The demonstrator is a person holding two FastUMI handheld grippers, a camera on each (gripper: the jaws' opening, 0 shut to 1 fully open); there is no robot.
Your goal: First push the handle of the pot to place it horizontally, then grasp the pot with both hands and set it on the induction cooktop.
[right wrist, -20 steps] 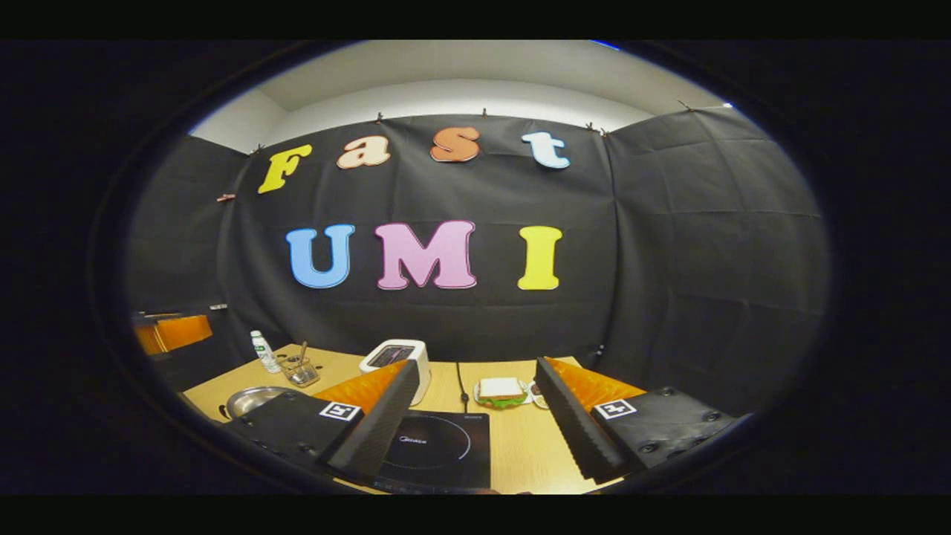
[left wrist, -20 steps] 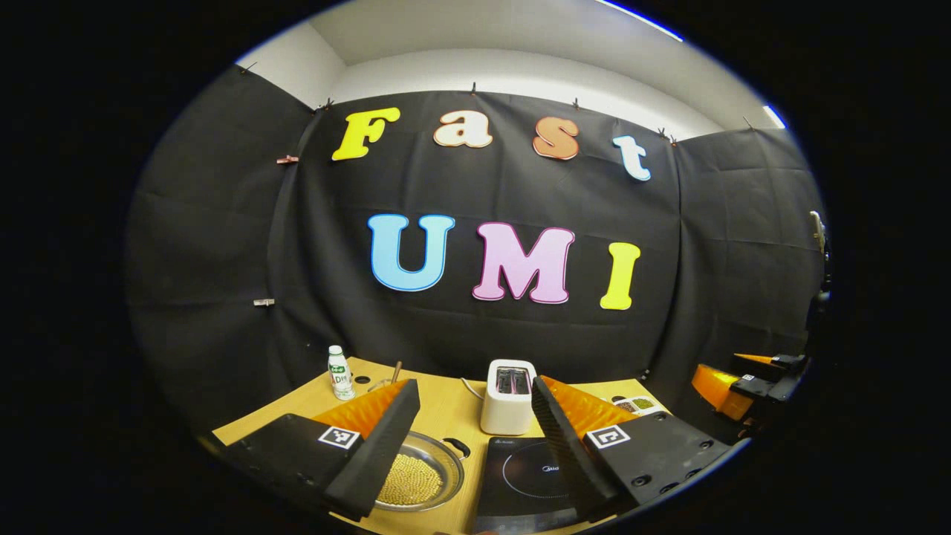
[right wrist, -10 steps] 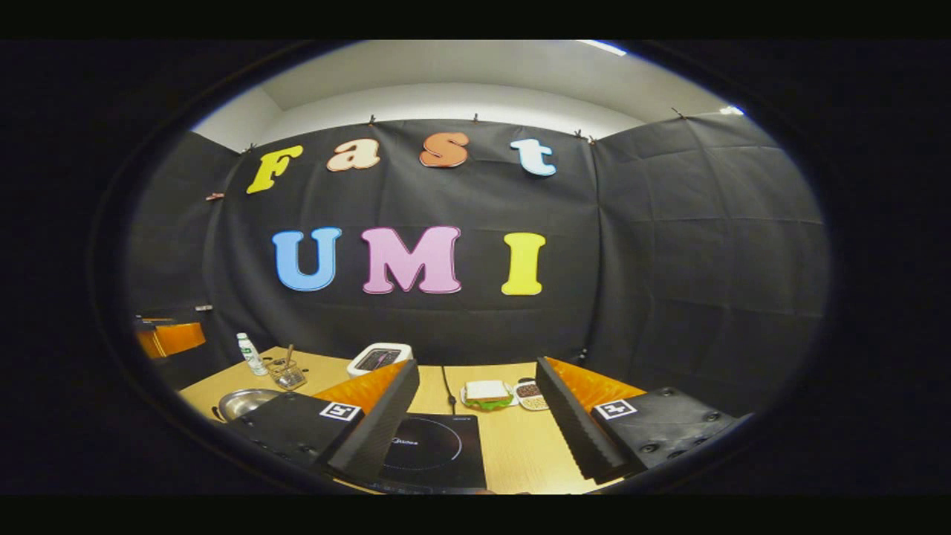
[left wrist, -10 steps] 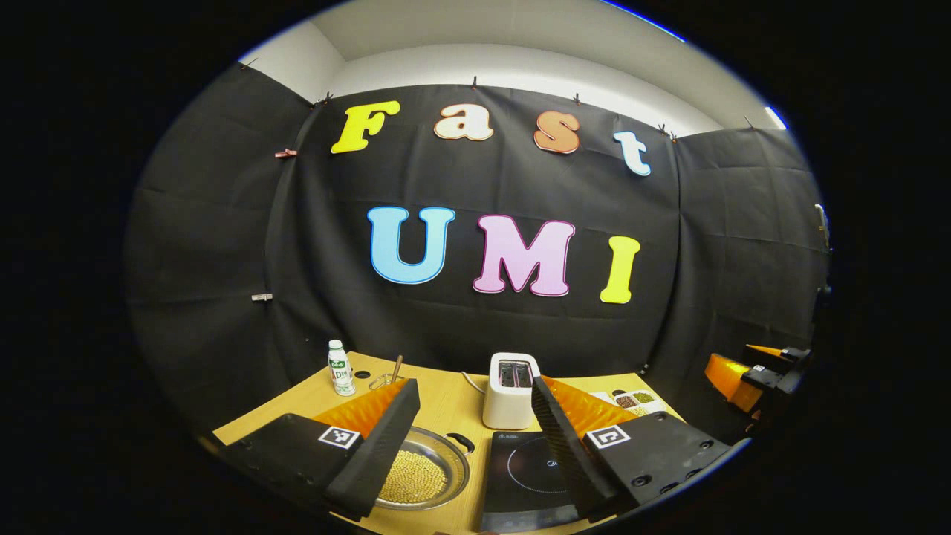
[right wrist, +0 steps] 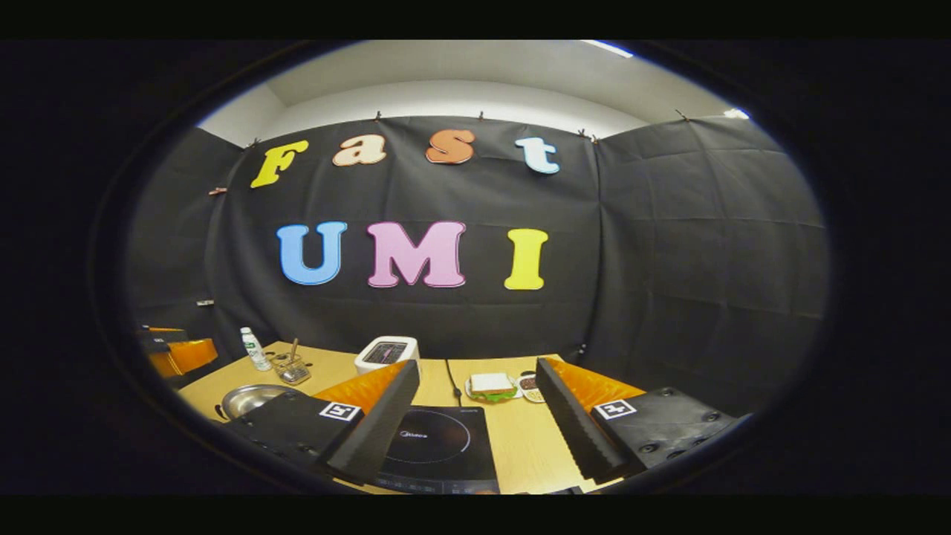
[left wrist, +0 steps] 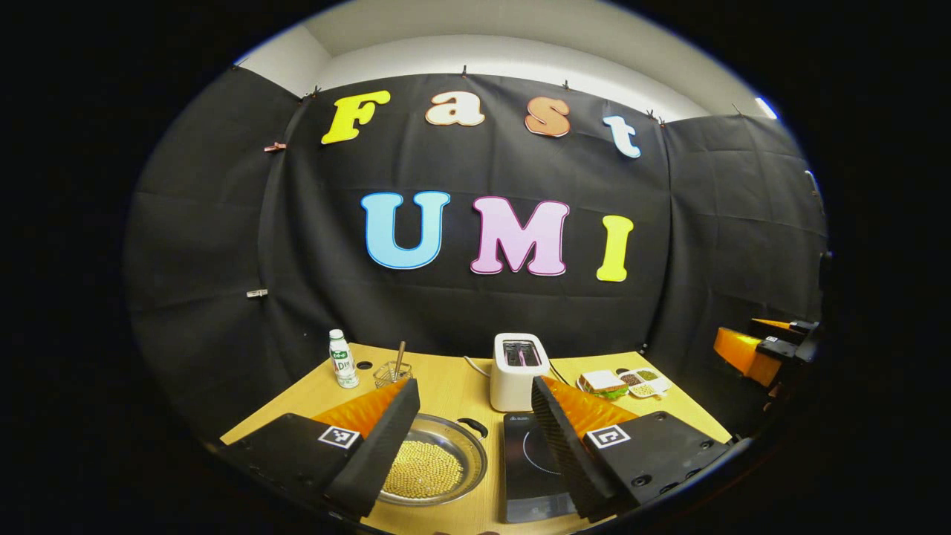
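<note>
In the left gripper view, the left gripper (left wrist: 472,438) hangs above the near edge of the wooden table (left wrist: 446,390) with its two fingers spread wide and nothing between them. Below the gap sits the steel pot (left wrist: 435,469), a shallow round pan holding a layer of small yellow beans, partly hidden behind the left finger. Its black handle (left wrist: 473,426) arches at the far right rim, pointing toward the white toaster (left wrist: 518,370); whether it stands up or lies flat is hard to judge from this angle. Just to the right of the pot lies the black induction cooktop (left wrist: 529,464), close beside it but not touching. Farther back stand a small white bottle (left wrist: 342,360) and a wire holder (left wrist: 391,373), with a sandwich (left wrist: 602,383) and a divided snack tray (left wrist: 643,382) at the right.

In the right gripper view, the right gripper (right wrist: 475,427) is also held wide apart and empty, hovering over the cooktop (right wrist: 438,449). The pot (right wrist: 249,399) lies well to its left.
</note>
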